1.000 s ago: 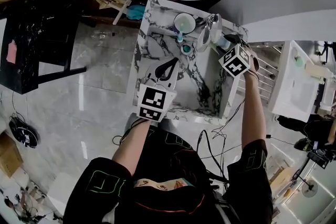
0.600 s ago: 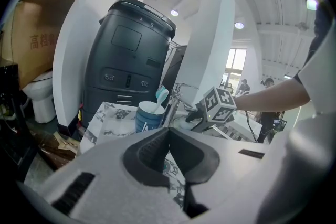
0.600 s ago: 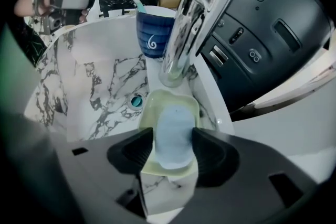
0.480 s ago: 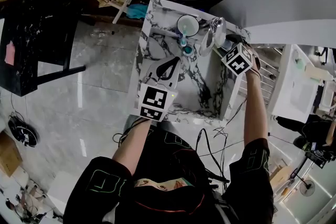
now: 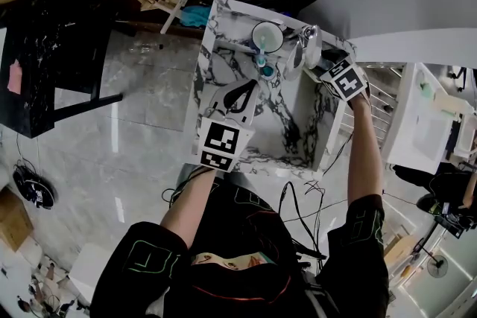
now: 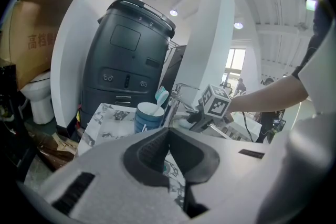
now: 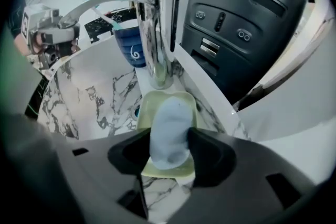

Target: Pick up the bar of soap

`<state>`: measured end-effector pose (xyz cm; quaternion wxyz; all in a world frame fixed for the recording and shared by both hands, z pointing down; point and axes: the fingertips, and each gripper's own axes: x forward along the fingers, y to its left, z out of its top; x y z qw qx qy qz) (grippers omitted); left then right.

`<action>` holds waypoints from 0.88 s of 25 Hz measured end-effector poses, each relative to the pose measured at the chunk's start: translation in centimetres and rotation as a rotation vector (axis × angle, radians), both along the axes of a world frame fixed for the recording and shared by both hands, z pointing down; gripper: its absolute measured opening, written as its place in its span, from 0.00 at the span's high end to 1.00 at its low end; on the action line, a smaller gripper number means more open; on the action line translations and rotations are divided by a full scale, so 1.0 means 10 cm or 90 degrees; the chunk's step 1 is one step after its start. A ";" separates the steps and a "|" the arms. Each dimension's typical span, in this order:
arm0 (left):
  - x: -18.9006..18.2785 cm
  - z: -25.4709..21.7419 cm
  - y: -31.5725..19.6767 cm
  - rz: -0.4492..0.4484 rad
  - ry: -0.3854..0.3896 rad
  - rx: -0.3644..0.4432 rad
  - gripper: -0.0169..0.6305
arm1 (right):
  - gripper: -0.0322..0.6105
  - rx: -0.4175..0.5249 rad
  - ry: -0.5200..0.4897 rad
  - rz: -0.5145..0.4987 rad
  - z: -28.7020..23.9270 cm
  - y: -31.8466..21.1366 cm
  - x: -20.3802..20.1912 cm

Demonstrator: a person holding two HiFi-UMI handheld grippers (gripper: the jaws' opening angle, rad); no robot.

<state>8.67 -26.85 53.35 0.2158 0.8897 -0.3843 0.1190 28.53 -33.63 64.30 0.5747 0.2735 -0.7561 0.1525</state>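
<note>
The bar of soap [image 7: 170, 131] is pale blue and stands on edge over a pale yellow-green soap dish [image 7: 145, 107] beside the chrome faucet [image 7: 157, 34]. My right gripper [image 7: 170, 140] is shut on the soap, one pad on each side; whether the soap is off the dish I cannot tell. In the head view the right gripper [image 5: 323, 65] is at the back right corner of the marble sink [image 5: 298, 123], and the soap is hidden there. My left gripper [image 5: 240, 97] hovers over the sink's left rim, shut [image 6: 168, 136] with nothing in it.
A blue cup [image 7: 130, 47] with a toothbrush stands behind the faucet, at the sink's back edge [image 5: 266, 35]. A dark appliance [image 6: 123, 60] rises behind the sink. A white wall runs close on the right of the soap dish. The basin lies between the two grippers.
The right gripper has moved toward the back right corner beside the faucet, onto the soap dish. The left gripper has stayed in place.
</note>
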 end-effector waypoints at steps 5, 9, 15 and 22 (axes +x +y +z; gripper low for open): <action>0.03 -0.04 0.03 0.005 -0.005 0.009 0.97 | 0.62 0.005 -0.058 0.089 -0.03 -0.03 0.02; 0.04 -0.08 0.06 0.005 -0.005 0.013 0.97 | 0.63 0.009 -0.075 0.137 -0.06 -0.05 0.03; 0.03 -0.12 0.09 0.003 -0.003 0.018 0.97 | 0.73 0.043 -0.091 0.185 -0.17 -0.07 0.02; 0.02 -0.13 0.15 0.004 -0.001 0.021 0.97 | 0.72 0.076 -0.030 0.192 -0.15 -0.09 0.04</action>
